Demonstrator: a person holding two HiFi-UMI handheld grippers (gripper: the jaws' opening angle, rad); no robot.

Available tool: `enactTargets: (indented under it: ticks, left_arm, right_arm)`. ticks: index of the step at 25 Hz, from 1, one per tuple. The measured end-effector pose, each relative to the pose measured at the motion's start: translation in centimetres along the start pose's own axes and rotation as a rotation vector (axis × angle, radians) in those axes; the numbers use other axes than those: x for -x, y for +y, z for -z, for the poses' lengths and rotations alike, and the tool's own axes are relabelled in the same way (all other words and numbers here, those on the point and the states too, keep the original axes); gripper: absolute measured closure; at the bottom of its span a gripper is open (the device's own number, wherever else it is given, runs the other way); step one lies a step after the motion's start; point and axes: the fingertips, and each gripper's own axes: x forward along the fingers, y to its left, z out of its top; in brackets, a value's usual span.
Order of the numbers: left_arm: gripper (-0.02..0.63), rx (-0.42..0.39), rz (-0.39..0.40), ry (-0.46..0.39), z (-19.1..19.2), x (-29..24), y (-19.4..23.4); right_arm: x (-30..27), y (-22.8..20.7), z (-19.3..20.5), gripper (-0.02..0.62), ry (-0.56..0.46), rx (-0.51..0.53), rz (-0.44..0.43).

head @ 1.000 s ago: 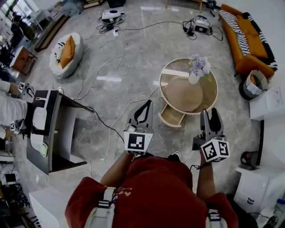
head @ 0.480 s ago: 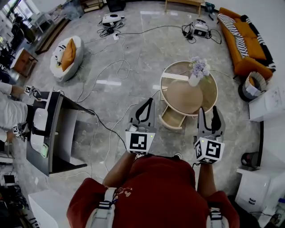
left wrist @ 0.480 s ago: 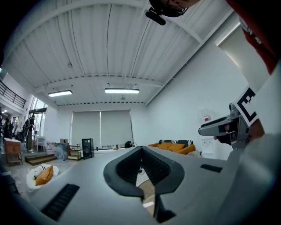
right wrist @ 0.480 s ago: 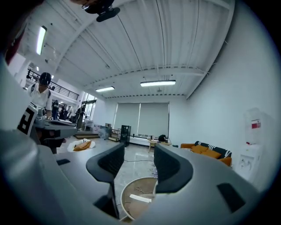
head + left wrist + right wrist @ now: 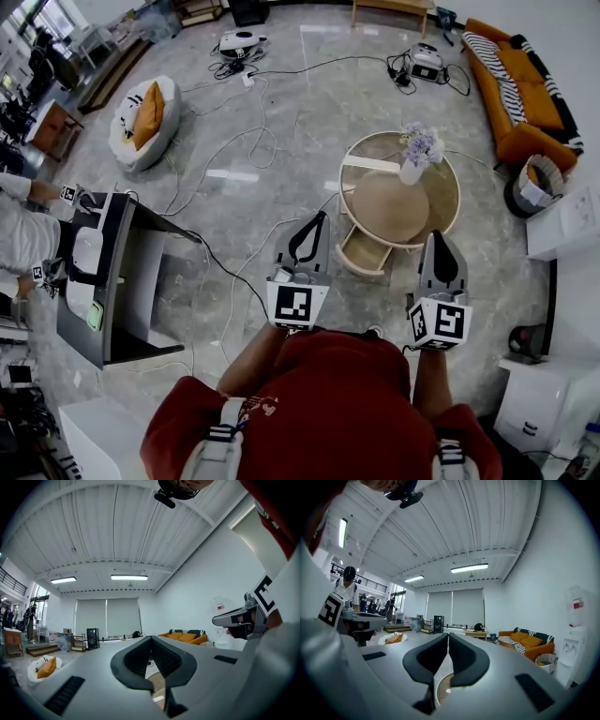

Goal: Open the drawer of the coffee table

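A round coffee table [image 5: 441,217] with a wooden top stands on the marble floor ahead of me. Its pale wooden drawer [image 5: 361,247] juts out open at the near left side. A white vase of lilac flowers [image 5: 415,154] sits on the table top. My left gripper [image 5: 319,218] hovers to the left of the drawer, shut and empty, and its tips meet in the left gripper view [image 5: 151,637]. My right gripper [image 5: 438,235] hangs over the table's near edge, right of the drawer, with jaws shut on nothing [image 5: 448,634]. Neither gripper touches the drawer.
Cables [image 5: 246,141] trail across the floor. There is a round cushion seat [image 5: 141,112] at far left and an orange sofa [image 5: 520,80] at far right. A dark cart [image 5: 112,281] with another person's arm [image 5: 21,234] stands at left, and white cabinets [image 5: 562,225] at right.
The right gripper's jaws have closed from wide open, and it has rolled and shifted slightly. The left gripper has stayed almost still.
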Motion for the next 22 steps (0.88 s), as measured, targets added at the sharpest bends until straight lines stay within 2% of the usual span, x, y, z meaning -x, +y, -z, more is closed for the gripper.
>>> enactTargets:
  ticks: [8, 22]
  left_arm:
    - [0.592, -0.017, 0.012, 0.007, 0.3, -0.2, -0.9]
    - [0.592, -0.028, 0.012, -0.001, -0.1, -0.4, -1.4]
  right_arm:
    - [0.2, -0.8, -0.4, 0.571, -0.026, -0.013, 0.019]
    - [0.5, -1.3, -0.9, 0.571, -0.047, 0.075, 0.034]
